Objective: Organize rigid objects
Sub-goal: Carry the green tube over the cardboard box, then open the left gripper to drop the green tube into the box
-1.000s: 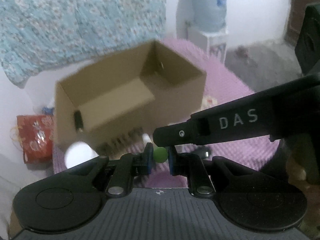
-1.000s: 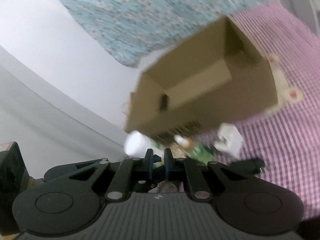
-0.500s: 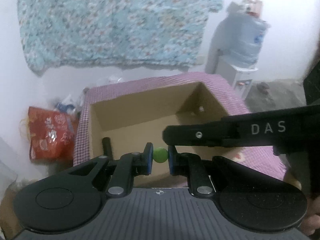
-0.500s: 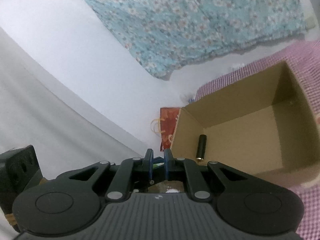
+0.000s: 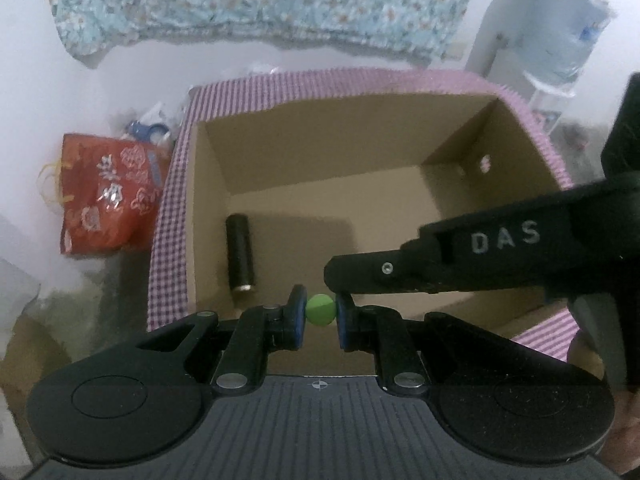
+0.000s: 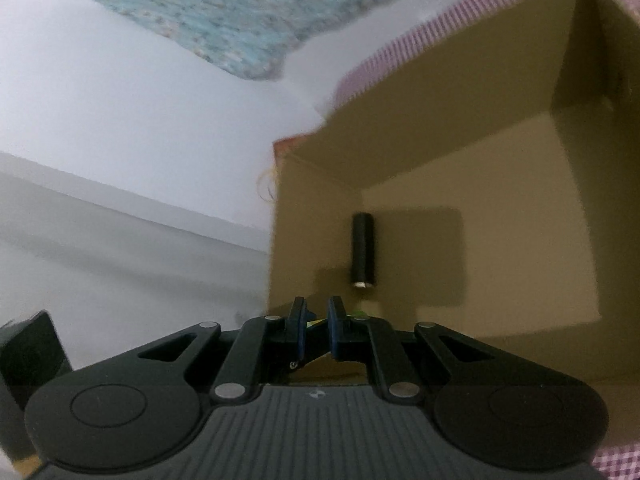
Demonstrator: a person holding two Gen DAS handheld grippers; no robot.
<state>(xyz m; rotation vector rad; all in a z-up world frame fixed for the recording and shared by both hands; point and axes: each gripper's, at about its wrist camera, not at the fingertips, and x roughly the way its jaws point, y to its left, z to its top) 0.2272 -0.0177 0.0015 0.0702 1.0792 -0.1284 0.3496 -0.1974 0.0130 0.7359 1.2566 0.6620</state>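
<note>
An open cardboard box (image 5: pixel 352 128) stands on a purple checked cloth. A black cylinder (image 5: pixel 240 258) lies on the box floor near its left wall. My left gripper (image 5: pixel 320 316) hangs over the box's near edge, shut on a small green ball (image 5: pixel 320 309) between its blue pads. My right gripper (image 5: pixel 338 276) reaches in from the right, its tip just above and right of the ball. In the right wrist view the right gripper (image 6: pixel 316 314) is shut above the near left corner of the box (image 6: pixel 440 100), short of the cylinder (image 6: pixel 363 254). A thin dark sliver shows between its pads; what it is I cannot tell.
A red patterned bag (image 5: pixel 108 196) sits on the floor left of the table. The checked cloth (image 5: pixel 168 208) borders the box on its left and far sides. A flowered blue cloth (image 5: pixel 260 0) hangs on the wall behind, with a water bottle (image 5: pixel 560 40) at the far right.
Both grippers have swung from beside the box to over its opening, so both views now look down inside. The left gripper still holds the green ball; the right stayed shut.
</note>
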